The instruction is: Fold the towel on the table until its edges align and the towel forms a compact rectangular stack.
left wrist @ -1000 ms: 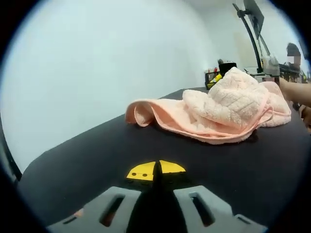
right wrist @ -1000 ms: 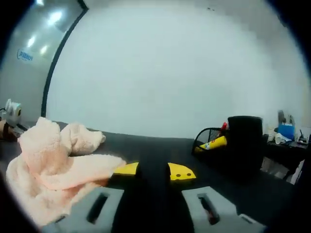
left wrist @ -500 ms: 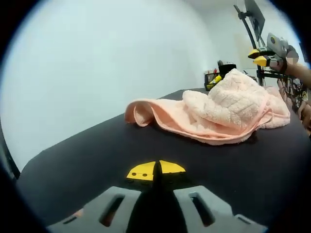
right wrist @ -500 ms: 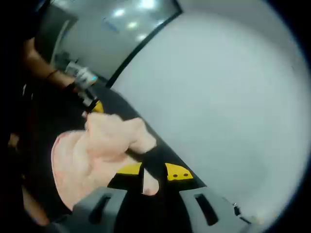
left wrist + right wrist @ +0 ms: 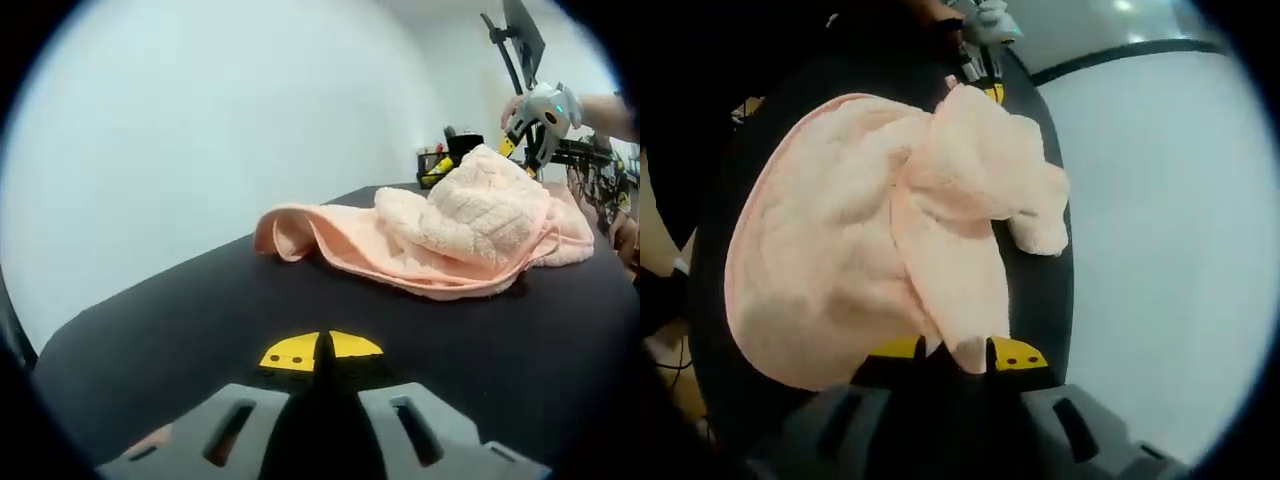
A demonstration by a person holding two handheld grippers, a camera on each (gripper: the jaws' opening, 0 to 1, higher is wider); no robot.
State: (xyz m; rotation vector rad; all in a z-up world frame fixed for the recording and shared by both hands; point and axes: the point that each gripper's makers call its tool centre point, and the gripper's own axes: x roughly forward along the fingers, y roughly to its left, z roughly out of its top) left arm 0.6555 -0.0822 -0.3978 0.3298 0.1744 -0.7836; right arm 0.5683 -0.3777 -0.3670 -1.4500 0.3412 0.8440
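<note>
- On the black table (image 5: 180,320), the pink towel (image 5: 450,225) lies crumpled; its far side is hidden behind its own heap.
- Left gripper (image 5: 320,352) rests low near the table, jaws closed, well short of the towel.
- Right gripper (image 5: 955,352) points down over the towel (image 5: 870,230), a towel corner between its yellow tips; whether it is gripped is unclear.

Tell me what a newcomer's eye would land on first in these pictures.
The crumpled pale pink terry towel stands out first, heaped unfolded on the black table in the left gripper view. In the right gripper view a corner of that towel hangs down between the yellow-tipped jaws of the right gripper, which stand open around it. The left gripper sits low over the table with its yellow tips together, away from the towel.
</note>
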